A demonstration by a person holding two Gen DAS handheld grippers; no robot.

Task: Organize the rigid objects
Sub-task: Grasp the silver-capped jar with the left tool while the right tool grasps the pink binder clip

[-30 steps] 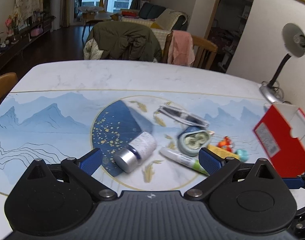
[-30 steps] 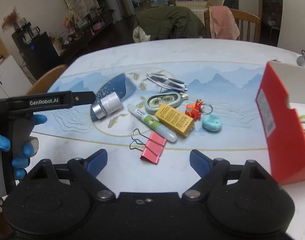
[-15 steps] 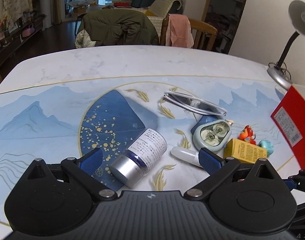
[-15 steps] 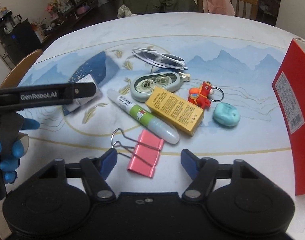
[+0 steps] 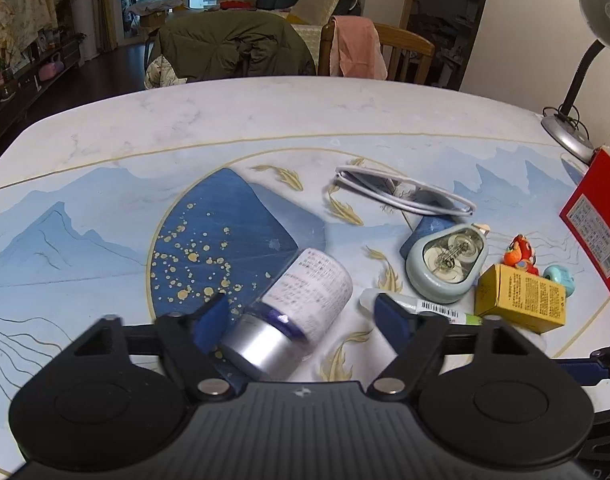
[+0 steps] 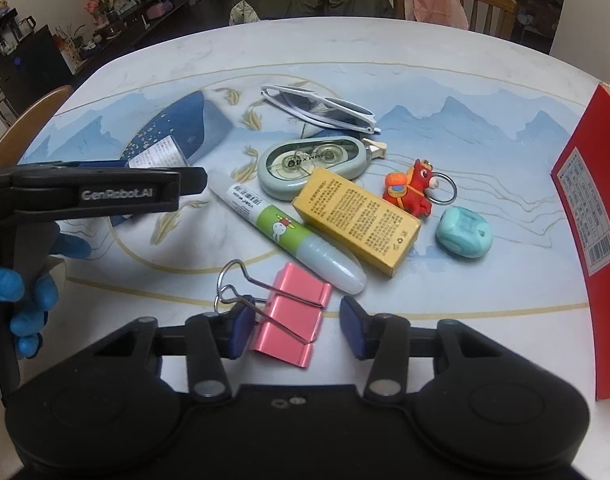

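A bottle (image 5: pixel 305 300) with a silver cap and a white label lies on its side on the table. It is between the fingers of my left gripper (image 5: pixel 301 318), whose jaws are closing; the right pad still stands clear of the label. A pink binder clip (image 6: pixel 293 316) lies flat between the fingers of my right gripper (image 6: pixel 296 328), also closing. Its left pad is at the clip's wire handles and a gap remains at the right pad.
Behind the clip lie a green-and-white glue pen (image 6: pixel 289 232), a yellow box (image 6: pixel 357 220), a correction tape roller (image 6: pixel 309 164), white sunglasses (image 6: pixel 321 108), a red horse keyring (image 6: pixel 413 192) and a teal trinket (image 6: pixel 463 232). A red carton (image 6: pixel 593 216) stands at the right, a desk lamp (image 5: pixel 577 92) behind it.
Both grippers have sunk toward the table and moved in on their objects. The left jaws narrowed around the bottle, the right jaws around the pink clip.
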